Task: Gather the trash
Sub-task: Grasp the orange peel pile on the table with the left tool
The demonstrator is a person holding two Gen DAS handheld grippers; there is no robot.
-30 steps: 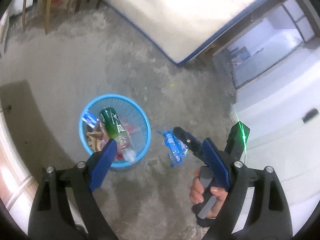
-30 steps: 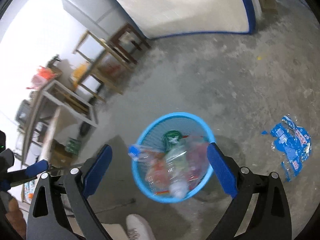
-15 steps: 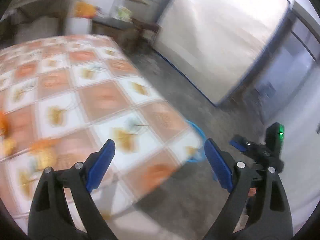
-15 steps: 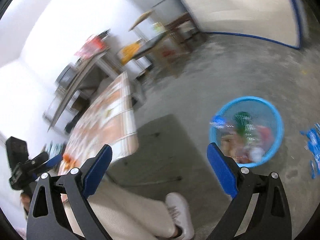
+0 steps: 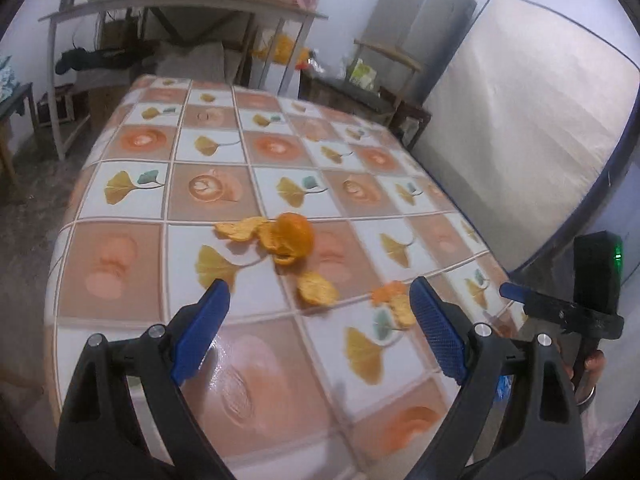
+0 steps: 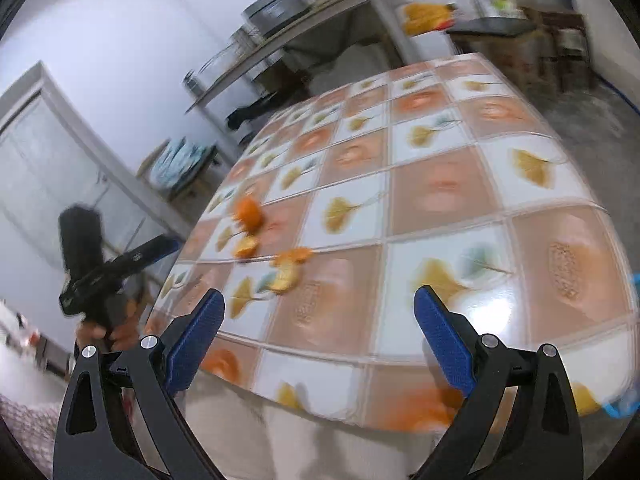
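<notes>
From the left wrist camera I see my left gripper (image 5: 316, 312) with its jaws spread wide and nothing between them, hanging over the near part of the desk (image 5: 120, 264), which wears a tiled cloth of ginkgo leaves and coffee cups. The trash lies ahead of me: a large orange peel (image 5: 290, 238) with curled strips beside it sits near the middle, a smaller peel piece (image 5: 316, 289) lies just beyond my fingertips, and another peel scrap (image 5: 394, 300) rests close to my right-hand finger. The desk's left edge drops to the concrete floor (image 5: 24, 216); on the right its edge runs near a mattress (image 5: 528, 132) leaning upright. The right gripper (image 5: 560, 308) shows past that right edge, off the desk. Behind the far edge stands a shelf table (image 5: 180, 0).

From the right wrist camera, which is motion-blurred, I see my right gripper (image 6: 318, 320) with jaws also wide apart and empty, over the desk's near corner (image 6: 440, 396). The peels (image 6: 248, 216) lie toward the left, well apart from my fingers. The left gripper (image 6: 120, 264) hangs beyond the left edge.
</notes>
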